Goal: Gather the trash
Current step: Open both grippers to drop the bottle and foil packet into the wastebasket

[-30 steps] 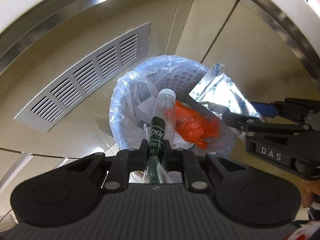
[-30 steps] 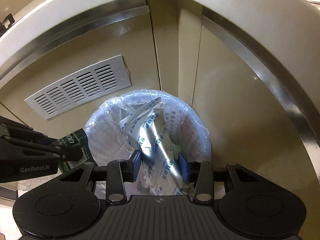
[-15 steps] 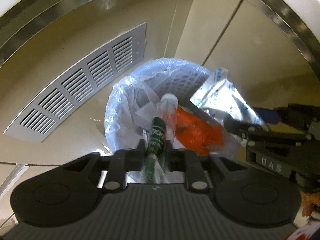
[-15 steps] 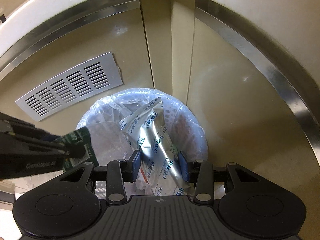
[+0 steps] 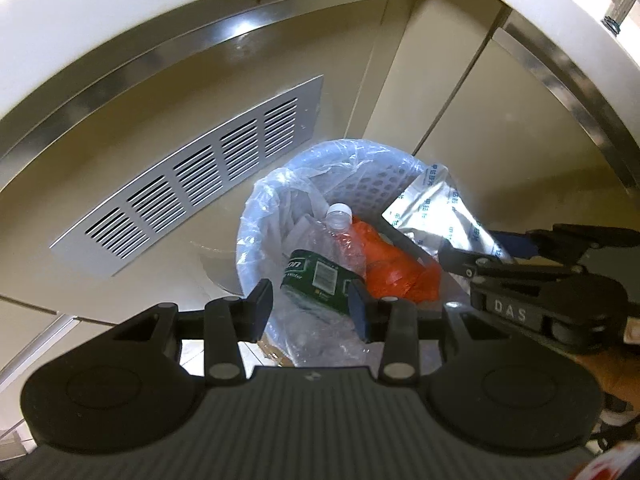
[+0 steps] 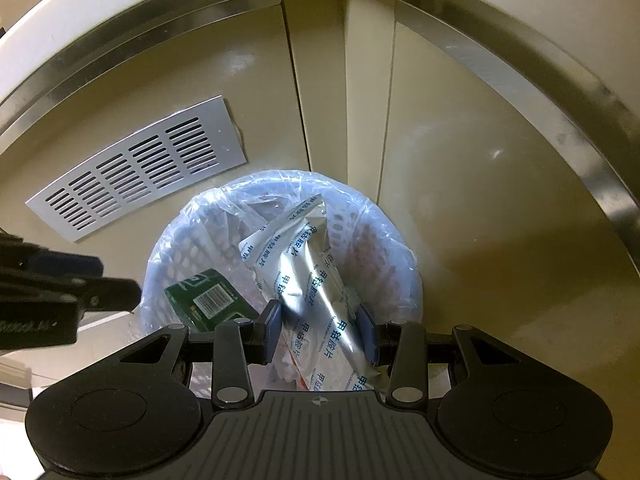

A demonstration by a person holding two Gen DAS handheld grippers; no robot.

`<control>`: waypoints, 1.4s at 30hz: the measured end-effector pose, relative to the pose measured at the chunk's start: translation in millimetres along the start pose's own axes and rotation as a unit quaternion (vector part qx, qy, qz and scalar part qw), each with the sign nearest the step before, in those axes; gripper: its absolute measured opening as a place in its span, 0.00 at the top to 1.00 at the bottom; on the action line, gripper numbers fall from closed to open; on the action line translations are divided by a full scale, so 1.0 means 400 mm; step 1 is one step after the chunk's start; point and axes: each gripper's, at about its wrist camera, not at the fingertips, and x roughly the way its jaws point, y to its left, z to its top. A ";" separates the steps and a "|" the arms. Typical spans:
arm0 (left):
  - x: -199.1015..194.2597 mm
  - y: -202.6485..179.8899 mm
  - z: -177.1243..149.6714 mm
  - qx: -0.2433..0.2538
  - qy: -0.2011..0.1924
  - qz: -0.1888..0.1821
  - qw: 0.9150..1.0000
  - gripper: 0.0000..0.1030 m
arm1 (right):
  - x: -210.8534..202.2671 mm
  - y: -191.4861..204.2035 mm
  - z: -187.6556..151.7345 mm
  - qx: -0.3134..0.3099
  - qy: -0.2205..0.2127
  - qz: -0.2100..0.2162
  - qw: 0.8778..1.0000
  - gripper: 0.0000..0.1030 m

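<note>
A white perforated bin [image 5: 256, 236] with a clear liner stands on the floor in a cabinet corner. A crushed clear bottle with a green label [image 5: 316, 280] and white cap lies loose inside it, beside an orange bag [image 5: 384, 268]. My left gripper [image 5: 310, 300] hovers above the bottle; its jaws are opening and the pads touch nothing. My right gripper [image 6: 320, 322] is shut on a silver foil pouch [image 6: 308, 272] with blue print, held over the bin [image 6: 400, 248]. The green label [image 6: 208, 300] also shows in the right wrist view, below the left gripper's fingers [image 6: 112, 292].
A silver vent grille [image 5: 192, 184] is set in the beige cabinet wall left of the bin. A steel strip and a white counter edge [image 5: 120, 20] curve overhead. The cabinet corner [image 6: 344, 100] rises right behind the bin.
My left gripper let go of the bottle, which dropped and now lies on its side in the bin. The left jaws went from pinched to apart. My right gripper kept still with the pouch.
</note>
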 end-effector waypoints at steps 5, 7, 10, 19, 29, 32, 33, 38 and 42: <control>-0.004 0.011 -0.019 -0.006 -0.001 0.005 1.000 0.64 | 0.013 0.009 0.002 0.004 0.004 0.001 1.000 0.60; -0.009 0.015 -0.022 -0.008 -0.001 0.006 1.000 0.64 | 0.018 0.012 0.002 0.010 0.006 0.002 1.000 0.60; -0.010 0.020 -0.026 -0.009 -0.001 0.006 1.000 0.64 | 0.025 0.013 0.004 0.020 0.008 0.004 1.000 0.60; -0.001 0.013 -0.038 -0.013 -0.001 0.006 1.000 0.64 | 0.040 0.012 0.006 0.034 0.007 0.006 0.999 0.60; 0.010 0.014 -0.046 -0.015 -0.001 0.009 1.000 0.64 | 0.047 0.003 0.010 0.065 -0.009 0.019 0.998 0.35; 0.011 0.017 -0.047 -0.016 -0.002 0.009 1.000 0.64 | 0.042 -0.005 0.004 0.065 -0.008 0.019 0.998 0.35; 0.010 0.017 -0.049 -0.016 -0.002 0.009 1.000 0.64 | 0.040 -0.008 0.002 0.065 -0.008 0.019 0.998 0.35; 0.000 0.016 -0.052 -0.014 -0.005 0.009 1.000 0.64 | 0.026 -0.014 -0.008 0.062 -0.005 0.017 0.998 0.35; -0.017 0.013 -0.054 -0.012 -0.011 0.007 1.000 0.64 | 0.008 -0.007 -0.009 0.057 -0.004 0.019 0.998 0.35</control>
